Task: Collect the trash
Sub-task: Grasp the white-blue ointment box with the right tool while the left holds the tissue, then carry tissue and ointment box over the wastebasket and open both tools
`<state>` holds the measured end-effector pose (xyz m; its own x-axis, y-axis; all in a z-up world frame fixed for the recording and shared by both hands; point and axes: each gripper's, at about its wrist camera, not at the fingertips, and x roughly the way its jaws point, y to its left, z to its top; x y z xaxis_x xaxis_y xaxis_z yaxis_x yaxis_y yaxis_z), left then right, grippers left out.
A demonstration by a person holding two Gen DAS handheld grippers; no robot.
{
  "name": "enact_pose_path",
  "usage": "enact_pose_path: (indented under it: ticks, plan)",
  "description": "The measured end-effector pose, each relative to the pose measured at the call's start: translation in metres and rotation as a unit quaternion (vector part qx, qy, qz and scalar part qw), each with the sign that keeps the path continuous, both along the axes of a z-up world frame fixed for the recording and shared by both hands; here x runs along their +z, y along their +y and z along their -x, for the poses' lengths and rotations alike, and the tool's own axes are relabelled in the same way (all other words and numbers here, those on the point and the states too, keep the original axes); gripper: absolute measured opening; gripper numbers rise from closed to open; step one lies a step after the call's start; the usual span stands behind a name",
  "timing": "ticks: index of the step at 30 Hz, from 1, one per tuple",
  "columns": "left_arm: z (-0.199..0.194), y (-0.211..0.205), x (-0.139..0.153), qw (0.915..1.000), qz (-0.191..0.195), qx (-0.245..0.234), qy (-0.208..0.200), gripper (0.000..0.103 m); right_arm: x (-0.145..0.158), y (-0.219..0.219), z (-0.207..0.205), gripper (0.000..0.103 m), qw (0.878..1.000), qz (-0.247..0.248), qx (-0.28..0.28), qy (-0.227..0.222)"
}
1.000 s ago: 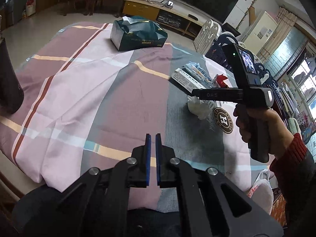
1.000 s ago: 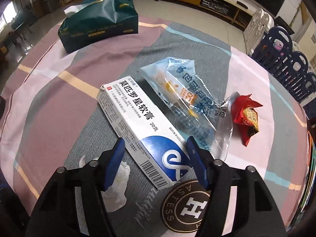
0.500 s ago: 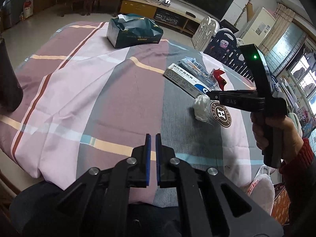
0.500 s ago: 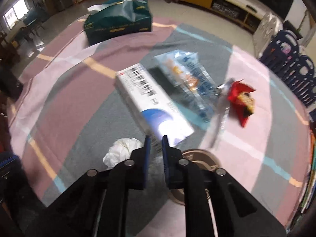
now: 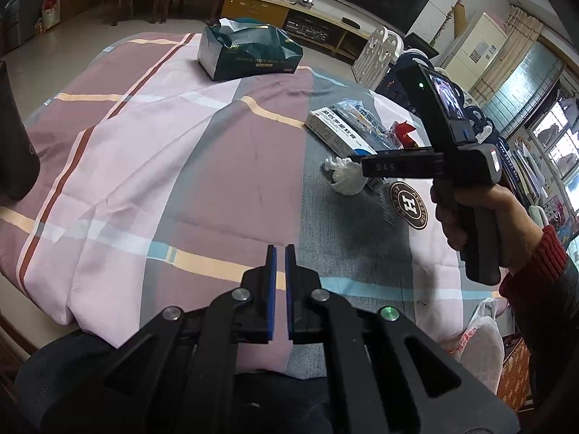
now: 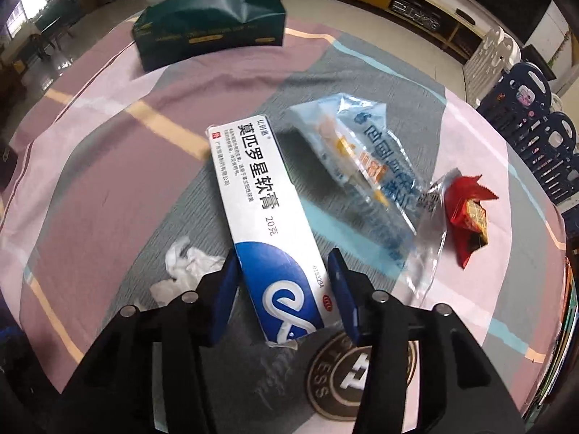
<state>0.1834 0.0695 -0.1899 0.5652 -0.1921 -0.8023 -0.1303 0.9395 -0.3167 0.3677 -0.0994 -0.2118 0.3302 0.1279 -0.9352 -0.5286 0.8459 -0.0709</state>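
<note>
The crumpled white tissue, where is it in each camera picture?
Left wrist view: the crumpled tissue lies right of centre on the grey cloth, just under the right gripper's body.
Right wrist view: the tissue is at lower left, beside the gripper's left finger.
Shared landmark: the white and blue medicine box, right next to it in both.

Pink, mauve and grey plaid cotton tablecloth (image 6: 108, 166) with cream stripes; white-and-blue cardboard ointment box (image 6: 269, 224); dark green tissue pack (image 6: 210, 25); red snack wrapper (image 6: 468, 213); white crumpled tissue (image 6: 184, 267).
</note>
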Motion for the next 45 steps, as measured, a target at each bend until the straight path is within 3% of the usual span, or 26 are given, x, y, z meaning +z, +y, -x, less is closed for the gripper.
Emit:
enact_pose_path:
  ticks: [5, 7, 9, 13, 15, 18, 22, 23, 24, 28, 31, 36, 45]
  plan:
    - [0.001, -0.001, 0.001, 1.0, 0.001, -0.001, 0.0, 0.004, 0.005, -0.025, 0.046, 0.046, 0.999, -0.033, -0.021, 0.024]
    - [0.0, -0.003, 0.001, 1.0, 0.0, -0.004, 0.004, 0.01, 0.01, -0.052, 0.065, 0.046, 0.996, -0.054, -0.066, 0.02]
    - [-0.008, -0.007, -0.003, 0.9996, 0.003, -0.014, 0.024, 0.039, 0.014, -0.084, 0.083, 0.046, 0.987, -0.099, -0.12, 0.032]
    - [-0.04, -0.024, -0.005, 0.998, 0.018, -0.035, 0.049, 0.053, 0.023, -0.13, 0.129, 0.047, 0.966, -0.165, -0.194, 0.033]
    - [-0.063, -0.041, -0.004, 0.9972, -0.003, -0.055, 0.051, 0.066, 0.032, -0.147, 0.15, 0.047, 0.959, -0.185, -0.216, 0.021]
    - [-0.098, -0.069, -0.007, 0.995, -0.05, -0.074, 0.043, 0.066, 0.042, -0.164, 0.178, 0.047, 0.95, -0.202, -0.238, 0.008]
    - [-0.125, -0.096, -0.029, 0.9892, -0.098, -0.091, 0.06, 0.065, 0.051, -0.165, 0.197, 0.047, 0.954, -0.182, -0.238, -0.011]
    - [-0.128, -0.102, -0.035, 0.9866, -0.115, -0.094, 0.067, 0.058, 0.054, -0.163, 0.2, 0.047, 0.957, -0.169, -0.236, -0.02]
    - [-0.131, -0.107, -0.04, 0.9847, -0.126, -0.097, 0.072, 0.043, 0.055, -0.165, 0.204, 0.047, 0.959, -0.158, -0.235, -0.026]
    - [-0.127, -0.108, -0.042, 0.9841, -0.135, -0.095, 0.065, 0.026, 0.058, -0.167, 0.205, 0.047, 0.96, -0.137, -0.242, -0.04]
    - [-0.116, -0.103, -0.026, 0.988, -0.117, -0.09, 0.045, 0.023, 0.062, -0.166, 0.206, 0.047, 0.959, -0.128, -0.247, -0.05]
    - [-0.08, -0.109, 0.02, 0.9878, -0.128, -0.086, -0.021, 0.023, 0.08, -0.171, 0.217, 0.047, 0.957, -0.126, -0.252, -0.072]
    - [-0.005, -0.139, 0.083, 0.9824, -0.117, -0.111, -0.095, 0.023, 0.126, -0.197, 0.266, 0.047, 0.951, -0.106, -0.26, -0.128]
